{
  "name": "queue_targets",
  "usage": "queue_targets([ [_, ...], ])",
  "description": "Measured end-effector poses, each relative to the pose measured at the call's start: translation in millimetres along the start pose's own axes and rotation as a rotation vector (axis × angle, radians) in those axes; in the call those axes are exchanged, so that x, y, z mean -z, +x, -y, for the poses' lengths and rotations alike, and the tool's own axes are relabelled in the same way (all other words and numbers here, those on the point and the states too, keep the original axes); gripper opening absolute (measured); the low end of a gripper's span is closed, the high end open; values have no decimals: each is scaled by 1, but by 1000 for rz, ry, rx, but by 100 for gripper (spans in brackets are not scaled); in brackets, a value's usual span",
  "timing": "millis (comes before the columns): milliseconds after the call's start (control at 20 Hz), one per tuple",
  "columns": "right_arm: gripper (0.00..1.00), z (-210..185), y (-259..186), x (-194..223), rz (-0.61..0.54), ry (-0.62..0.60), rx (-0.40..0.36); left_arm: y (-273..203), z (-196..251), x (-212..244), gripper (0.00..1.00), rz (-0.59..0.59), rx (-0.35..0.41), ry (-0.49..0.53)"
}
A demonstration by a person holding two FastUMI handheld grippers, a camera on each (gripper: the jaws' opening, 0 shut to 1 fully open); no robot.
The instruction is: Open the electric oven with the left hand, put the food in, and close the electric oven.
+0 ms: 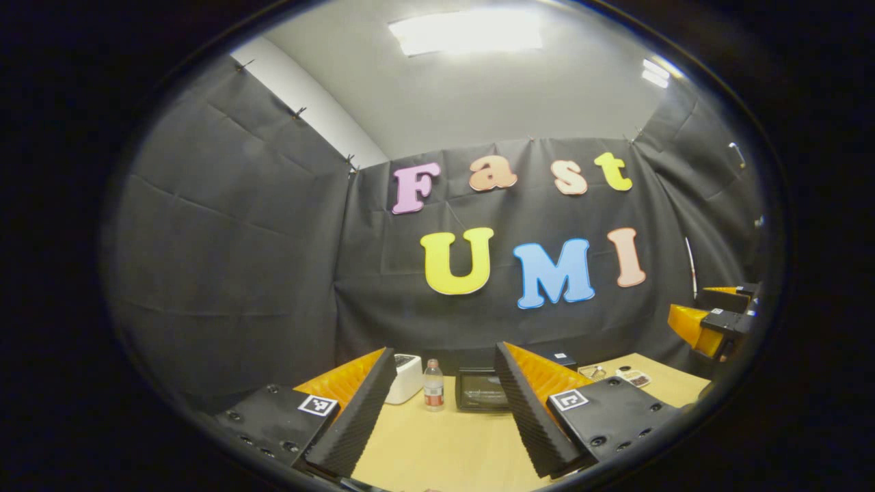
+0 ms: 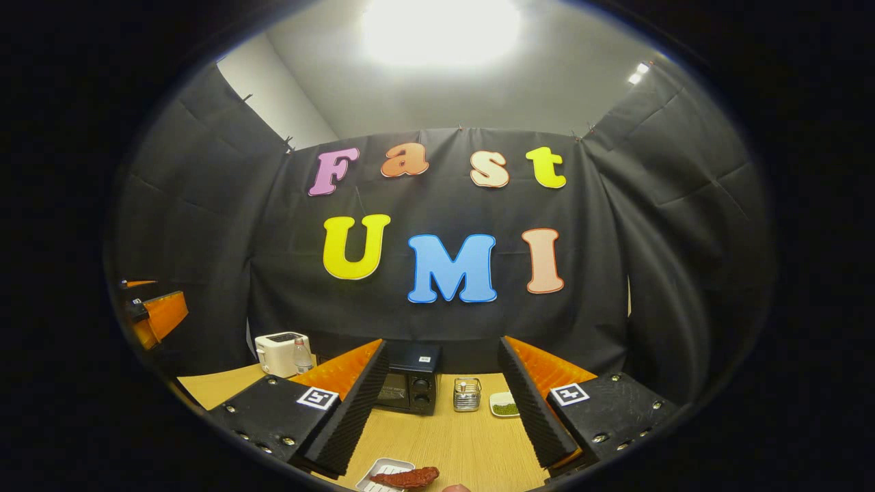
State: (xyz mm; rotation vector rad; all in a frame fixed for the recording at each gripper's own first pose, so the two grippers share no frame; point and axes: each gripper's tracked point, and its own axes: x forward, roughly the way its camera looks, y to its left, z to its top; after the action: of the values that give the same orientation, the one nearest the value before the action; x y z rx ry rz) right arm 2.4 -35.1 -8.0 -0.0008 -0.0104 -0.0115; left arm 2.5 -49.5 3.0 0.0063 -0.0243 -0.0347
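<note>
The electric oven [image 2: 410,386] sits at the back of the wooden table [image 2: 465,444], dead ahead of my right gripper [image 2: 441,403] and partly hidden behind its left finger; its door looks closed, with two knobs down the panel on its right side. In the left gripper view I see the same oven [image 1: 482,389] straight ahead between my left gripper's [image 1: 444,410] fingers, nearer the right one, its dark glass front facing me.

The food [image 2: 407,477], a reddish-brown piece, lies across a small white tray [image 2: 384,473] at the very bottom of the right gripper view, below and slightly left of the gap between the fingers, close under the gripper. Neither gripper touches it.

Both grippers stand wide apart with nothing between their fingers, held above the table and well short of the oven.

Outward from there: just right of the oven in the right gripper view stands a small glass jar [image 2: 467,395], and beside that a white dish [image 2: 504,404] with something green in it, tucked against my right finger. Off to the left are a white toaster [image 2: 279,353] and a clear bottle [image 2: 302,357] next to it. From the left gripper the bottle [image 1: 433,386] stands just left of the oven, the toaster [image 1: 405,378] beyond it behind my left finger.
</note>
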Motion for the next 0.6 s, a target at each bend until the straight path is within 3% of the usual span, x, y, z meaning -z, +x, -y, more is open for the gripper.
queue_targets([
  [350, 97, 10, -3, 4, 31, 26, -42, 32, 30, 21, 98, -17, 10, -11],
  [600, 97, 21, 2, 12, 28, 12, -30, 91, 63, 44, 100, -45, 65, 12],
])
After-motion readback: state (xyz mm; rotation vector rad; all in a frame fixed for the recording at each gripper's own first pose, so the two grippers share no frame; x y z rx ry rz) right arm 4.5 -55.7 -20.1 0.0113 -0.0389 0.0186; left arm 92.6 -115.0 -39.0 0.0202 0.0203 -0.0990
